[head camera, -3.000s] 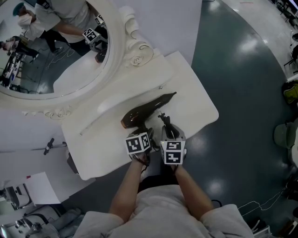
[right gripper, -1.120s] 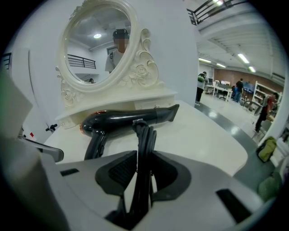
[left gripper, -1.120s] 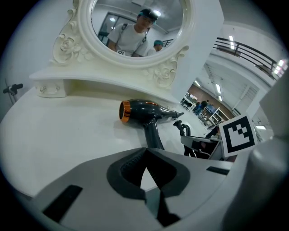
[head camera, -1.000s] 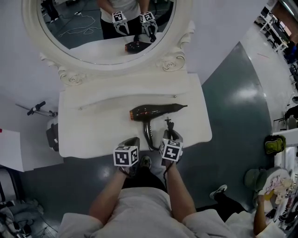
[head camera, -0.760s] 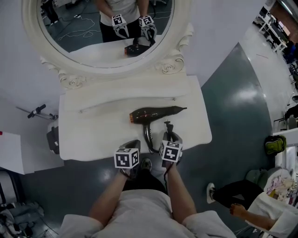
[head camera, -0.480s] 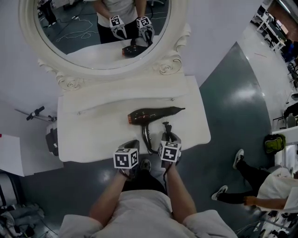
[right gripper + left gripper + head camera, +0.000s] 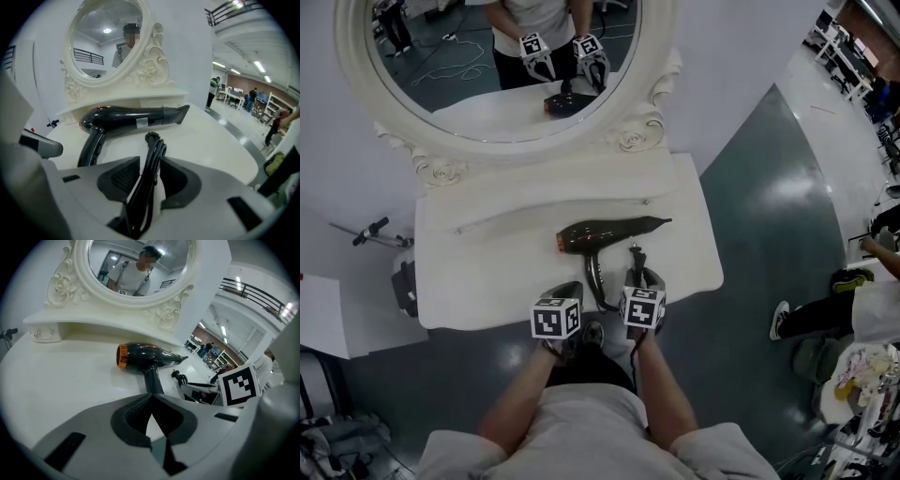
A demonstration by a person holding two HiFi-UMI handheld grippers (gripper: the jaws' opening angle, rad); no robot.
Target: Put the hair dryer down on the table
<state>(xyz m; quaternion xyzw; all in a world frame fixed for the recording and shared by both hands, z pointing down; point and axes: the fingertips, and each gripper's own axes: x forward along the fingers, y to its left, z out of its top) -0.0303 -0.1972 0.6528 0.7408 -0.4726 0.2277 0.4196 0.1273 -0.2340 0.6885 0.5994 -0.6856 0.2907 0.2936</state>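
Hair dryer (image 7: 605,232) (image 7: 145,357) (image 7: 131,116) is down on the white vanity table (image 7: 487,272) (image 7: 61,376) (image 7: 211,136), lying on its side in front of the oval mirror (image 7: 469,66) (image 7: 136,263) (image 7: 108,42). The barrel runs parallel to the mirror, and the handle points away from it, toward the person. Orange ring (image 7: 122,356) at the barrel's rear end, nozzle (image 7: 180,114) at the other.

Left gripper (image 7: 566,291) (image 7: 150,399): jaws pressed together at the tips, nothing between them. It sits at the table edge farthest from the mirror, just beside the handle's end and not touching it.

Right gripper (image 7: 639,281) (image 7: 150,161): jaws pinching the bundled black cord (image 7: 635,255) (image 7: 152,154). The cord runs up between the pads, and its end sticks out past the tips toward the mirror (close to the barrel, contact not clear from any view). This gripper is on the handle's other side, same far edge from the mirror.

The mirror reflects both marker cubes and the dryer.
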